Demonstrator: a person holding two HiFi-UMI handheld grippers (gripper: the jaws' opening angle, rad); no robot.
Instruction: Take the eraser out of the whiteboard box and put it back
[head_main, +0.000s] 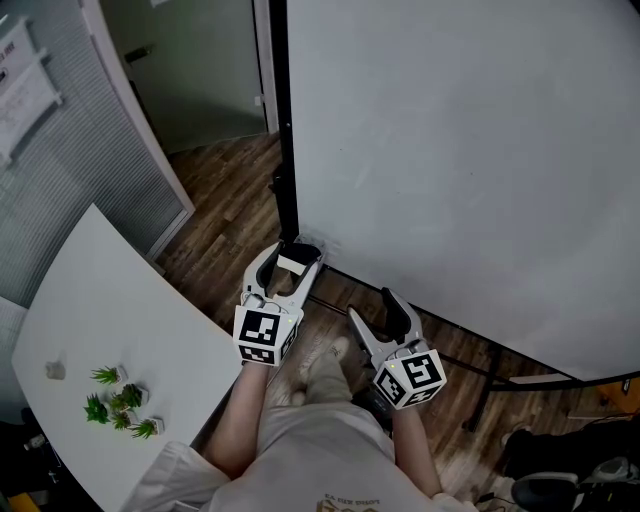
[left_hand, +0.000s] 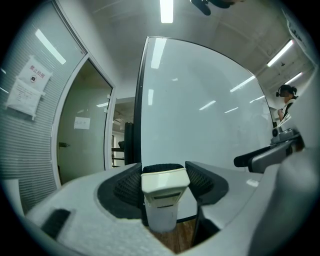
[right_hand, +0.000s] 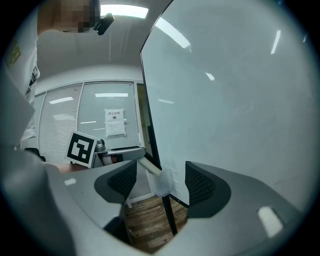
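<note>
Whiteboard (head_main: 470, 160) surface takes up most of your head view, a big pale panel in a dark frame, and everything else can be placed from it. Wooden floor (head_main: 225, 215) runs under its bottom edge and out past its left side. Off to the whiteboard's left, well clear of it, you have the white table (head_main: 100, 320), and beyond the whiteboard's left edge stands a grey door (left_hand: 82, 130) beside a slatted wall with a paper notice (left_hand: 30, 85). Your left gripper (head_main: 297, 250) points level at the whiteboard's lower left corner and is clamped on the eraser (left_hand: 165, 182), a cream block squeezed between both ribbed pads with its end sticking out past them toward the board. Your right gripper (head_main: 372, 308) sits to the right of the left one, just in front of the whiteboard's bottom edge, with its jaws spread and nothing between them. Through those spread jaws you can see the pale box (right_hand: 162, 182) fixed at the whiteboard's left edge, with the eraser's far end right against it; whether that end is inside the box you cannot tell. Small green plants (head_main: 120, 403) stand in a cluster on the table's near part, far left of the whiteboard.
</note>
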